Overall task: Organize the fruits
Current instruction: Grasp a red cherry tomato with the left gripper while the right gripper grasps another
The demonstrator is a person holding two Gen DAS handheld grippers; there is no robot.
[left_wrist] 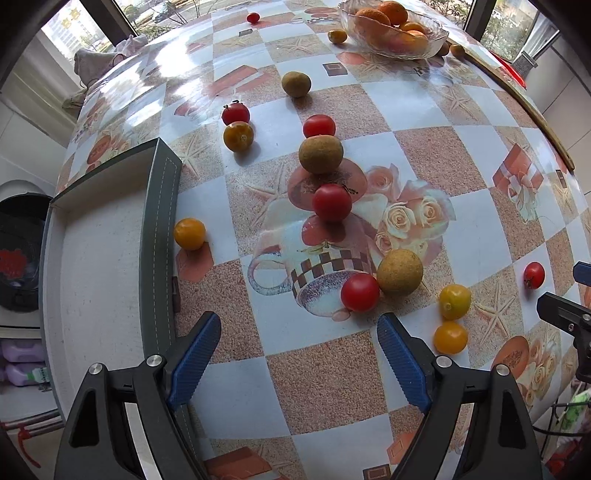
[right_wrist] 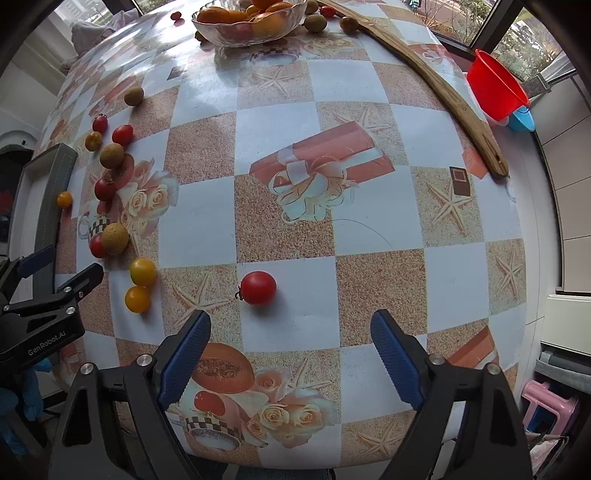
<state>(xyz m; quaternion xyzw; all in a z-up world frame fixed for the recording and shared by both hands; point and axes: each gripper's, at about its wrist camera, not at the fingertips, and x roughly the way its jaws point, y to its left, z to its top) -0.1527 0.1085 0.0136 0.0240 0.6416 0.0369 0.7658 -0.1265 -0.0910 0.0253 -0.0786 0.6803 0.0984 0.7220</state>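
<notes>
Red and yellow cherry tomatoes and brown-green round fruits lie scattered on the patterned tablecloth. In the left wrist view my left gripper (left_wrist: 299,330) is open above the cloth, a red tomato (left_wrist: 359,292) and a brown fruit (left_wrist: 399,271) just ahead of its right finger. A grey box (left_wrist: 159,236) with a white inside stands at the left. In the right wrist view my right gripper (right_wrist: 290,330) is open, with a lone red tomato (right_wrist: 258,287) just beyond its fingertips. Nothing sits between either pair of pads.
A glass bowl (right_wrist: 221,35) holding oranges stands at the far end. A curved wooden stick (right_wrist: 436,83) lies along the right edge, with a red plastic basin (right_wrist: 496,90) beyond it. The left gripper's body (right_wrist: 40,325) shows at the right wrist view's left side.
</notes>
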